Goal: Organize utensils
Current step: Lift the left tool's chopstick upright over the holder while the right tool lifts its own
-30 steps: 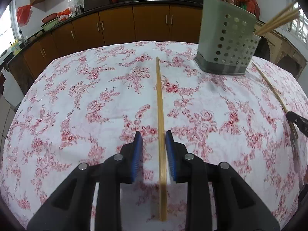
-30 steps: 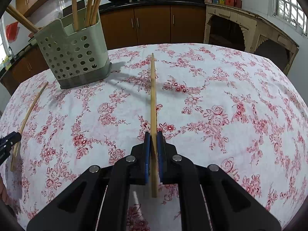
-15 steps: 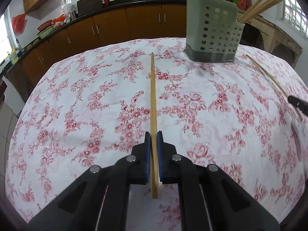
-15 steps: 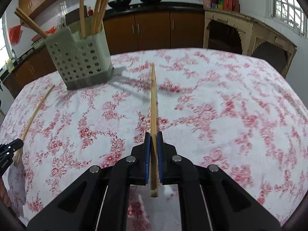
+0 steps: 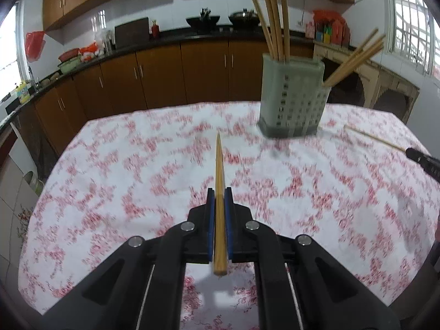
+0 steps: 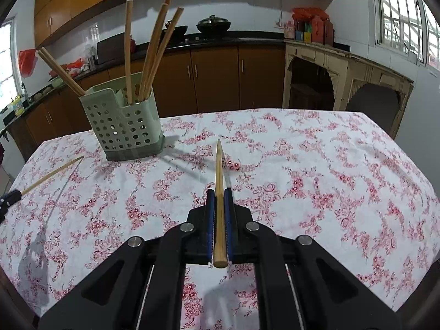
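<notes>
My left gripper (image 5: 219, 192) is shut on a wooden chopstick (image 5: 219, 170) that points forward above the flowered tablecloth (image 5: 137, 178). My right gripper (image 6: 219, 192) is likewise shut on a second chopstick (image 6: 219, 170), lifted off the cloth with its shadow beneath. A pale green perforated utensil holder (image 5: 291, 101) stands at the far side, right of centre in the left wrist view. In the right wrist view the holder (image 6: 123, 123) is at the far left, with several chopsticks upright in it. Each view shows the other gripper's tip and chopstick at its edge (image 5: 374, 137) (image 6: 52, 172).
Brown kitchen cabinets (image 6: 214, 74) and a dark counter with woks run behind the table. A cream carved side table (image 6: 343, 77) stands at the right. The tablecloth's far edge (image 5: 170, 107) drops off close behind the holder.
The left gripper closed on its chopstick and lifted it. Both grippers rose with their chopsticks and tilted up, bringing more of the kitchen into view.
</notes>
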